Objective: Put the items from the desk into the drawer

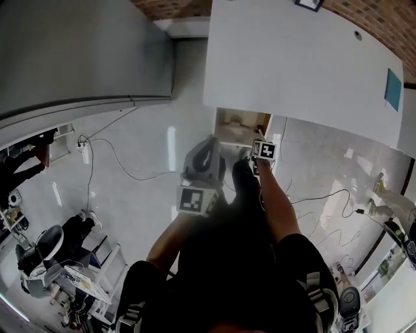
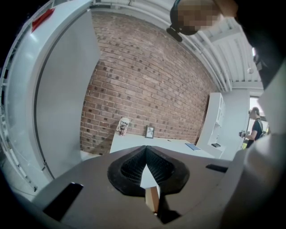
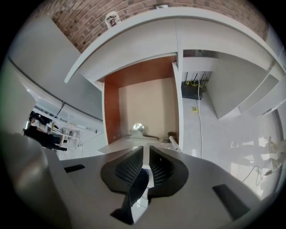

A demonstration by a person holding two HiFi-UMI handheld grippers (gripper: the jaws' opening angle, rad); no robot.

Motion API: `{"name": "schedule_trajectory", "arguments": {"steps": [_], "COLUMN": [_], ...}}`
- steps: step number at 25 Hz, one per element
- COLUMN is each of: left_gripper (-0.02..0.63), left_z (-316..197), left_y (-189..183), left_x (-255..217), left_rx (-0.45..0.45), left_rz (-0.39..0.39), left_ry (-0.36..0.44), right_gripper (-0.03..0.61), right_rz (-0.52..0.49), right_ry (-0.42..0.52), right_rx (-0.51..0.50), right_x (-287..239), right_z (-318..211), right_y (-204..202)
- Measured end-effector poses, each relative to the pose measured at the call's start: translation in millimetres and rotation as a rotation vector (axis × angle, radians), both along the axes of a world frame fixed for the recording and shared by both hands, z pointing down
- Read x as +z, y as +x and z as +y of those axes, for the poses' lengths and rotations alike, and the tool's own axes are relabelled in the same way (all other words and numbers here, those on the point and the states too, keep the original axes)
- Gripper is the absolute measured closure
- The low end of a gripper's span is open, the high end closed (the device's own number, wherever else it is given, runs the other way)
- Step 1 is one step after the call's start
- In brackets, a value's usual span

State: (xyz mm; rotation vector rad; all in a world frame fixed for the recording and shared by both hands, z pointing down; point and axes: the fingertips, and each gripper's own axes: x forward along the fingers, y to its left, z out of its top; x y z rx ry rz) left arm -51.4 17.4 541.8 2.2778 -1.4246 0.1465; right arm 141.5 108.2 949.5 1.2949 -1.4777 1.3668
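We see the drawer (image 3: 147,103) open under the white bench (image 1: 292,58), wood-lined, w/ 2 items inside: 1 shiny bit (image 3: 138,128), 1 dark-tipped rod (image 3: 173,139). On the bench: 1 mug (image 2: 123,126), 1 frame (image 2: 149,131), 1 blue pad (image 2: 193,146). Right gripper (image 3: 146,150) is over the drawer, jaws slightly apart, empty; left gripper (image 2: 145,150) closed, empty.

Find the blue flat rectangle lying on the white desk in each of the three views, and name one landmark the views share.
Head view: blue flat rectangle at far right, on the white desk.
Left gripper view: blue flat rectangle right of centre, on the desk, right of the small picture frame.
Right gripper view: not in it.
Shared landmark: the red brick wall behind the desk.
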Motion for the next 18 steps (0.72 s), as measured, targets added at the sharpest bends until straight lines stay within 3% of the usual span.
{"name": "schedule_trajectory", "arguments": {"steps": [9, 18], "left_gripper": [0.614, 0.614], "left_z": [16.3, 23.4], "left_y": [-7.3, -5.2], "left_x": [-31.9, -63.4], "left_rx": [0.012, 0.031], "left_rz": [0.007, 0.013], "left_ry": [0.083, 0.157], "right_gripper": [0.56, 0.571], "right_rz": [-0.017, -0.011], "right_ry": [0.211, 0.602], "right_rx": [-0.047, -0.125], "right_x": [-86.0, -254.2], "right_z": [-34.8, -89.1], "right_y": [-11.7, -19.2]}}
